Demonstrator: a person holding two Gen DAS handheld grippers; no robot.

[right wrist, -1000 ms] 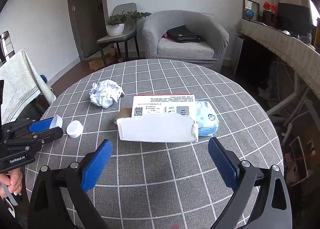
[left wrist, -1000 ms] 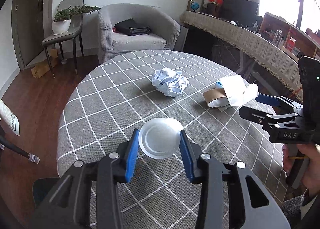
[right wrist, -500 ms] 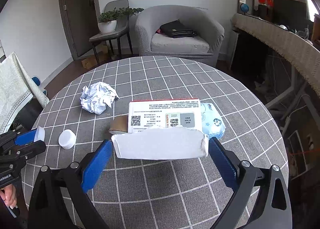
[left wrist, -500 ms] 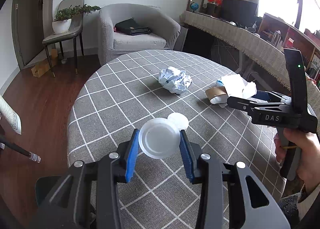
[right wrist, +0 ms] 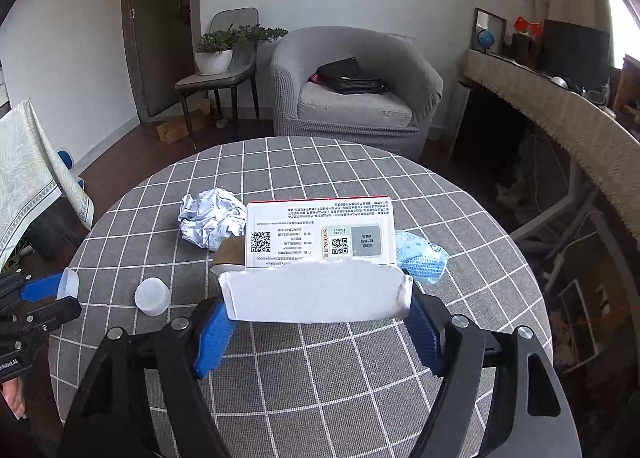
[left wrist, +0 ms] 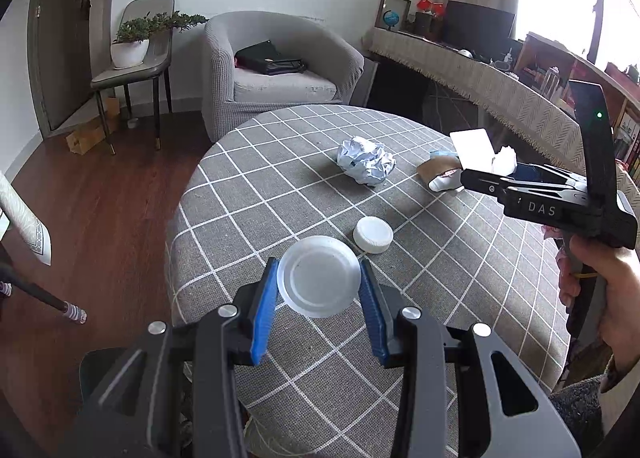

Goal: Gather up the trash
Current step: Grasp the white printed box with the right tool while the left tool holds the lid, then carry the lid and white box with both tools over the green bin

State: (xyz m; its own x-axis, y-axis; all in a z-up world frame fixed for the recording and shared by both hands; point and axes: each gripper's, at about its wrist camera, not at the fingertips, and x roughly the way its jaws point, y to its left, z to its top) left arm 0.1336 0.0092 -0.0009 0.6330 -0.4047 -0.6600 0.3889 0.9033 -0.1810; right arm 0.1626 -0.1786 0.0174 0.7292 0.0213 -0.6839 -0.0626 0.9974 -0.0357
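Observation:
My left gripper (left wrist: pixel 319 290) is shut on a clear plastic cup (left wrist: pixel 319 282), held above the round table's near left edge; it also shows at the left of the right wrist view (right wrist: pixel 68 285). My right gripper (right wrist: pixel 316 314) is shut on a torn white packaging card (right wrist: pixel 318 258) with QR codes, lifted off the table; it shows in the left wrist view (left wrist: pixel 474 149). On the table lie a crumpled paper ball (left wrist: pixel 366 161) (right wrist: pixel 211 220), a white bottle cap (left wrist: pixel 373 234) (right wrist: pixel 152 296), a brown cardboard tube (left wrist: pixel 438 169) and a blue wipes pack (right wrist: pixel 422 256).
The round table has a grey checked cloth (right wrist: pixel 320 378). A grey armchair (right wrist: pixel 352 93) with a black bag stands behind it. A chair with a potted plant (right wrist: pixel 218 53) is at the back left. A long draped counter (right wrist: pixel 560 113) runs along the right.
My left gripper lifted the cup off the table and drew back, uncovering the white cap. My right gripper closed on the white card and raised it.

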